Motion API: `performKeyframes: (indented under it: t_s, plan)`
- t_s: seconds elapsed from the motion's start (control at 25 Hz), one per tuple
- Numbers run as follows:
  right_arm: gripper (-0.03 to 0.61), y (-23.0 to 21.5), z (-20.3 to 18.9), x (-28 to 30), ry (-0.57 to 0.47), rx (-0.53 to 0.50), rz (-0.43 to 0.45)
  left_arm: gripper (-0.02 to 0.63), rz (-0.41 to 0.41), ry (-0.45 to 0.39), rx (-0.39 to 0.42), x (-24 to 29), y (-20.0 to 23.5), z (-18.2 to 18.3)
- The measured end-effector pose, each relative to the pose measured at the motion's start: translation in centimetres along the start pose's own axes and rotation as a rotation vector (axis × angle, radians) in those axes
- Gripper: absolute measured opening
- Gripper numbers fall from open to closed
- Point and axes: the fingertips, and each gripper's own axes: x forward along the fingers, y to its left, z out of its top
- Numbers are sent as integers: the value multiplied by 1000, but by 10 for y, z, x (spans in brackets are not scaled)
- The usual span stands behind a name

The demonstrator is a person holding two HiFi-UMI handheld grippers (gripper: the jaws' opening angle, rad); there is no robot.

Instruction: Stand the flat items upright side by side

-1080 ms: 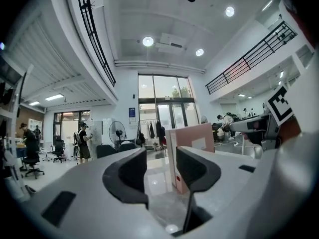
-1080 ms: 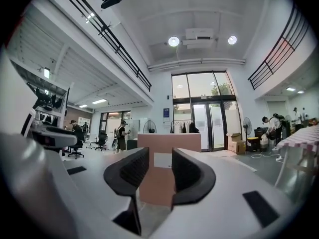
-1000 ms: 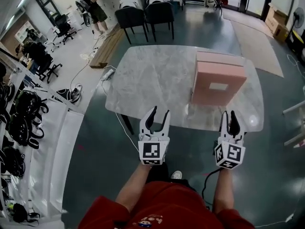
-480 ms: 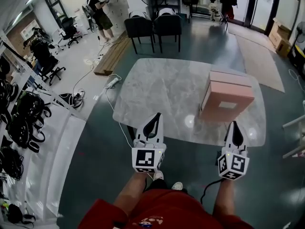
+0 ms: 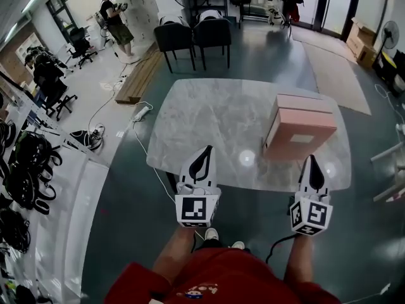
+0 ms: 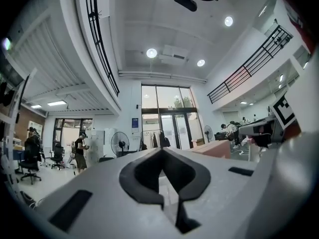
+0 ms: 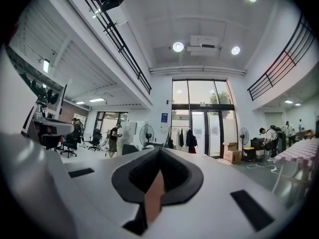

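A pink box [image 5: 300, 130] lies flat on the right part of the marble table [image 5: 209, 122]; in the left gripper view its corner, the pink box [image 6: 215, 148], shows beyond the jaws. My left gripper [image 5: 206, 151] is shut with nothing in it, held in front of the table's near edge. My right gripper [image 5: 312, 160] is also shut and empty, just this side of the box. In the left gripper view the left gripper [image 6: 162, 151] has its tips together. In the right gripper view the right gripper [image 7: 159, 150] is likewise closed, with a sliver of pink seen through the slot.
Two dark chairs [image 5: 193, 35] stand behind the table. A power strip and cables [image 5: 140, 113] lie on the floor at the left, near a wooden pallet [image 5: 140, 75]. A person [image 5: 115, 25] stands far off at the back left. Cardboard boxes [image 5: 357, 40] sit at the far right.
Both grippers went from open to shut with nothing between the jaws, and both rose a little. The view shifted slightly, so the table and box sit a bit differently in frame.
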Motion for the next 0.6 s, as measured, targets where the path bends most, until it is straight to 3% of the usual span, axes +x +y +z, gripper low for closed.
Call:
performKeyframes:
  t_s: [0.6]
  plan:
    - [-3, 13, -1, 9, 14, -25, -8, 6, -27, 4, -10, 10, 8, -6]
